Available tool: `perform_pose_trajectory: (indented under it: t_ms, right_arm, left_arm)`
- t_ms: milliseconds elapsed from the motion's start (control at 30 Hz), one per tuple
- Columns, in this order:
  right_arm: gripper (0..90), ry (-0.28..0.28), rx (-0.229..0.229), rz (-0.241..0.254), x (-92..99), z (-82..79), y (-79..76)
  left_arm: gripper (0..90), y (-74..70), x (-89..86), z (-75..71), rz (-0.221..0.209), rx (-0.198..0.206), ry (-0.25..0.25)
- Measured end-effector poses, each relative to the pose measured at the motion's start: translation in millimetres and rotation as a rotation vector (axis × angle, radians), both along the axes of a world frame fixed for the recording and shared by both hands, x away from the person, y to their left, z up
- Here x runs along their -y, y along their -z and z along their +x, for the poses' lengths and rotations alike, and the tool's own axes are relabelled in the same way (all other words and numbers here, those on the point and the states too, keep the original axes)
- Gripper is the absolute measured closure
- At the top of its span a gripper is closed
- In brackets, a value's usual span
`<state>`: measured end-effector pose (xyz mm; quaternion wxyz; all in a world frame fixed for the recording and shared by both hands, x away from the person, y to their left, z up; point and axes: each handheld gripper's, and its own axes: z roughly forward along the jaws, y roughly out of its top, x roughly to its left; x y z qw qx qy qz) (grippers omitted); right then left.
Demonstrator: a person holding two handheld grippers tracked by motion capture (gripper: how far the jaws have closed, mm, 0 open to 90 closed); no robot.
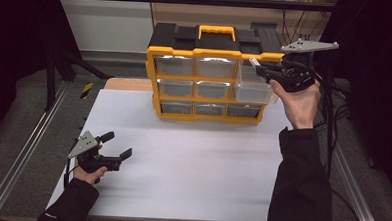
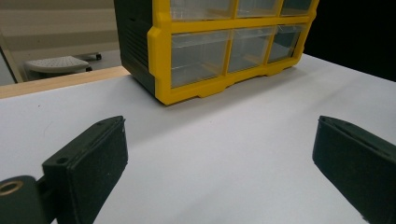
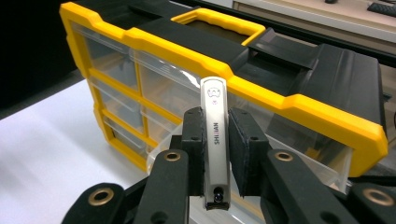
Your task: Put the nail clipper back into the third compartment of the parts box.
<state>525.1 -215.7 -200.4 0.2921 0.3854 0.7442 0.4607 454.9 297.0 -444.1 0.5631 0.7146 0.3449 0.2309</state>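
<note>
A yellow and black organizer (image 1: 214,53) with clear drawers stands at the back of the white table (image 1: 192,160). Its top right drawer (image 1: 255,90) is pulled out. My right gripper (image 1: 262,68) hangs just above that drawer, shut on a silver nail clipper (image 1: 253,61). In the right gripper view the clipper (image 3: 215,105) stands upright between the pads of the right gripper (image 3: 216,122), over the open drawer (image 3: 322,156) of the organizer (image 3: 299,105). My left gripper (image 1: 117,144) rests low at the table's front left, open with nothing between its fingers; the left gripper (image 2: 219,158) faces the organizer (image 2: 161,56).
Metal rails run along both sides of the table. A wooden board (image 1: 127,84) lies behind the table's far left edge. Cables hang at the back right (image 1: 335,91). White table surface (image 2: 224,116) stretches between the left gripper and the organizer.
</note>
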Motion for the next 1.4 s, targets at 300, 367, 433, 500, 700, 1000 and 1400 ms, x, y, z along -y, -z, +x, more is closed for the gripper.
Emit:
perform_pose_trajectory:
  t_ms: [300, 367, 433, 500, 700, 1000, 1400]
  right_arm:
    - [77.1, 0.028, -0.014, -0.012, 0.2, 11.8, 3.1]
    - [77.0, 0.032, -0.016, -0.016, -0.2, 13.6, 3.9]
    - [77.0, 0.032, -0.015, -0.018, 0.0, 15.3, 4.7]
    - [77.0, 0.034, -0.02, -0.015, 0.5, 16.4, 5.3]
    - [77.0, 0.035, -0.025, -0.02, 0.9, 19.1, 9.1]
    - [77.0, 0.04, -0.04, -0.034, 2.0, 22.9, 16.7]
    - [77.0, 0.031, -0.058, -0.042, 5.5, 25.1, 26.1]
  left_arm:
    - [3.0, 0.0, 0.1, -0.1, 0.0, 0.001, 0.0]
    - [3.1, 0.0, -0.2, 0.1, 0.0, 0.0, 0.0]
    - [3.0, 0.0, -0.2, 0.1, 0.0, 0.0, 0.0]
    - [3.0, -0.1, -0.1, -0.1, 0.0, 0.001, 0.0]
    - [3.1, 0.0, 0.1, -0.1, 0.001, 0.001, 0.0]
    - [3.1, 0.0, 0.3, -0.1, 0.002, 0.002, 0.0]
    - [3.0, 0.2, 0.4, 0.1, 0.003, 0.001, 0.0]
